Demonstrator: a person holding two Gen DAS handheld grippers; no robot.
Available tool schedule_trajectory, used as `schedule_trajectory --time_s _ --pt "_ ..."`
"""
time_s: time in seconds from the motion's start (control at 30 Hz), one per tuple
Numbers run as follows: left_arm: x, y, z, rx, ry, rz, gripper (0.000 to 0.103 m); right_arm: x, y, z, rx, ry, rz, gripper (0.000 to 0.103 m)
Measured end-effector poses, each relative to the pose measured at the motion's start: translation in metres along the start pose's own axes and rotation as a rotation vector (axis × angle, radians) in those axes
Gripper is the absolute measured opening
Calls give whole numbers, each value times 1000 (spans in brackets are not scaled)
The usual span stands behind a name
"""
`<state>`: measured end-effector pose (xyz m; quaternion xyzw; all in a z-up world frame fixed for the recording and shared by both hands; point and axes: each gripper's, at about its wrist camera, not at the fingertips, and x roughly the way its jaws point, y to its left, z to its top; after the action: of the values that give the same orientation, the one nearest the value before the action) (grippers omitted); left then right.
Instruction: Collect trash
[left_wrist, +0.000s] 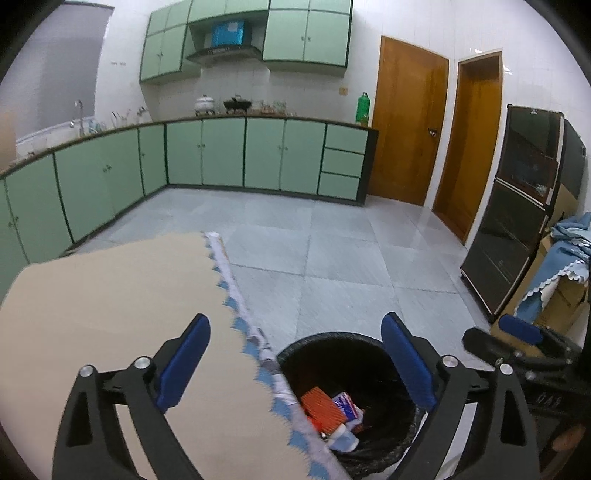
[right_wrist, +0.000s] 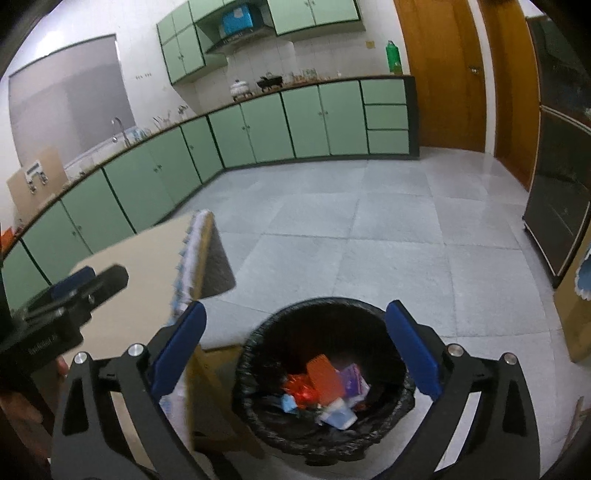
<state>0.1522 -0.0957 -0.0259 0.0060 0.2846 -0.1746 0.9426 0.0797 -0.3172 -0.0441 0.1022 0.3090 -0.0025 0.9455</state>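
Both grippers spread wide, nothing held. Left gripper hangs over the table edge and the bin rim; right gripper sits straight above the black-lined trash bin. Bin stands on the grey tile floor, touching or just beside the table's blue-scalloped cloth trim. Trash is inside the bin: orange carton, purple-white packet, red foil wrapper, crumpled white-blue bits. Green cabinets line the far walls.
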Motion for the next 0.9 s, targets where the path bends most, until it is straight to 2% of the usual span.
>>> schedule_trajectory --time_s 0.27,0.5,0.9 --pt "-65 16 2 -8 -78 40 97 -52 38 9 -36 -55 44 98" --pt "-110 24 -11 -26 -89 40 97 -94 60 5 -66 -77 67 98" --pt "-150 12 -29 -15 -103 62 97 -133 70 -16 -99 -73 26 98"
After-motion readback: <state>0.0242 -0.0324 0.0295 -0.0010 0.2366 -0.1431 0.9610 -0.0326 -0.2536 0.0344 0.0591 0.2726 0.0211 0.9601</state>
